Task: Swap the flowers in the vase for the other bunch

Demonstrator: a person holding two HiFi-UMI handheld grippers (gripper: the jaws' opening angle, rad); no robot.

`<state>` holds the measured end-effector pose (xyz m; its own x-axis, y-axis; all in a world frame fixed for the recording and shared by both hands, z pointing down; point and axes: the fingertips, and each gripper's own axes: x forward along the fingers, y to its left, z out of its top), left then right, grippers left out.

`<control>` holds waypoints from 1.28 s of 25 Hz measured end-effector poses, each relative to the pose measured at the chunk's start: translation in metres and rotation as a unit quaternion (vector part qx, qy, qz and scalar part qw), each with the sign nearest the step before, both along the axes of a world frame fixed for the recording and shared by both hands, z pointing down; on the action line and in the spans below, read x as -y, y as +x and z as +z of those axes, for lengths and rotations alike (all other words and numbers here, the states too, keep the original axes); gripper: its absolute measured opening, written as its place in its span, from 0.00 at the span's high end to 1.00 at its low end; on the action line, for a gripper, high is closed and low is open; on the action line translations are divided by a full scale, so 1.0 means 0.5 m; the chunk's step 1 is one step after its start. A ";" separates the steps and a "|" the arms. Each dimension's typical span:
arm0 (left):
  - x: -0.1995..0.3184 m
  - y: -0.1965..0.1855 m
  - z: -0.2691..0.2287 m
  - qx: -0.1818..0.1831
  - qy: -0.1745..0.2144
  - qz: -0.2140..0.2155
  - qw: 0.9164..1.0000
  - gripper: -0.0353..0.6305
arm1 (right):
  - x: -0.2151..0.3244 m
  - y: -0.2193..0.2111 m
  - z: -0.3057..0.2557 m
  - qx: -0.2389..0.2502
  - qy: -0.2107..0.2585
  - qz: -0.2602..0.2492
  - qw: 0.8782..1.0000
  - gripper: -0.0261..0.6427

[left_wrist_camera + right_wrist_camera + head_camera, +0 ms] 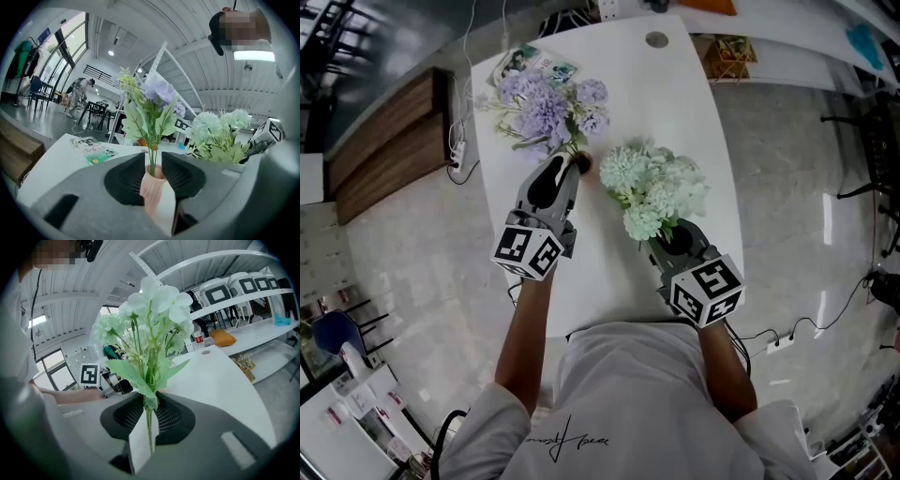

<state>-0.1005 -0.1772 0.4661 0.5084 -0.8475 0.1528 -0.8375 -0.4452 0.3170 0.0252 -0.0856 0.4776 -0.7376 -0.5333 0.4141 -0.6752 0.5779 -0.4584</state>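
A small pink ribbed vase [153, 187] stands on the white table [675, 103] with a purple bunch [546, 111] in it, leaning away to the far left. My left gripper [572, 164] is at the vase's neck, its pads against both sides of it [153, 169]. The pale green bunch [654, 187] is upright in my right gripper [670, 234], which is shut on its thin stems [149, 427] just below the leaves. The two bunches are side by side, with the green one to the right of the vase [581, 163].
A green booklet [534, 64] lies at the table's far left corner, and a round cable hole [656, 39] sits near the far edge. A wooden bench [389, 141] stands left of the table. Shelves with boxes line the right side.
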 end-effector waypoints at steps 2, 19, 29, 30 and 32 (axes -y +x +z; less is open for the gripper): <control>-0.004 0.001 -0.002 -0.002 0.000 -0.001 1.000 0.79 | 0.002 0.000 -0.005 0.001 0.004 0.000 1.000 0.85; -0.070 0.005 -0.022 -0.029 -0.011 -0.013 0.999 0.85 | -0.013 0.009 -0.044 0.015 0.027 0.011 0.999 0.85; -0.139 0.023 -0.030 -0.050 -0.018 -0.015 0.998 0.89 | -0.037 0.021 -0.074 0.022 0.047 0.020 0.998 0.85; -0.146 0.024 -0.034 -0.052 -0.017 -0.016 0.998 0.89 | -0.042 0.022 -0.077 0.023 0.049 0.019 0.998 0.85; -0.159 0.027 -0.045 -0.054 -0.013 -0.015 0.998 0.89 | -0.049 0.020 -0.085 0.026 0.054 0.018 0.998 0.85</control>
<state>-0.0871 -0.0979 0.4434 0.4966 -0.8594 0.1213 -0.8113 -0.4100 0.4168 0.0355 -0.0614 0.4349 -0.7357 -0.5999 0.3144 -0.6738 0.6012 -0.4296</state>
